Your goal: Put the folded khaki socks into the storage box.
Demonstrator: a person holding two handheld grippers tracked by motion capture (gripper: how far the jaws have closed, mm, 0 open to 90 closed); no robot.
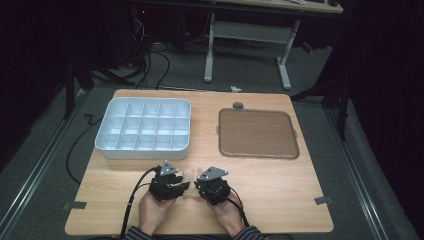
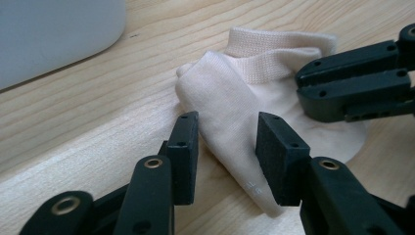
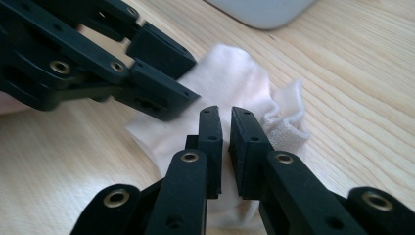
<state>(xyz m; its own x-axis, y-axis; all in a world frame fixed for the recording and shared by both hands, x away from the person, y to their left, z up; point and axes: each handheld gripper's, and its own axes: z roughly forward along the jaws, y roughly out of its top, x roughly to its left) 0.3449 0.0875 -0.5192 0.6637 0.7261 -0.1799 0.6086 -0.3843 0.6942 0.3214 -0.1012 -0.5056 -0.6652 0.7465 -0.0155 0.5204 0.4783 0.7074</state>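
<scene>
One sock [image 2: 230,98], two grippers, one divided tray [image 1: 144,128], one brown mat [image 1: 257,133]

setting: a lab or test room, dim around a lit work spot
table [image 1: 280,200]: light wood, standing alone on grey carpet
cables [image 1: 150,60]: black, trailing across the floor behind it
desk frame [image 1: 247,37]: white, with equipment underneath
floor rails [image 1: 40,165]: metal, flanking the table
</scene>
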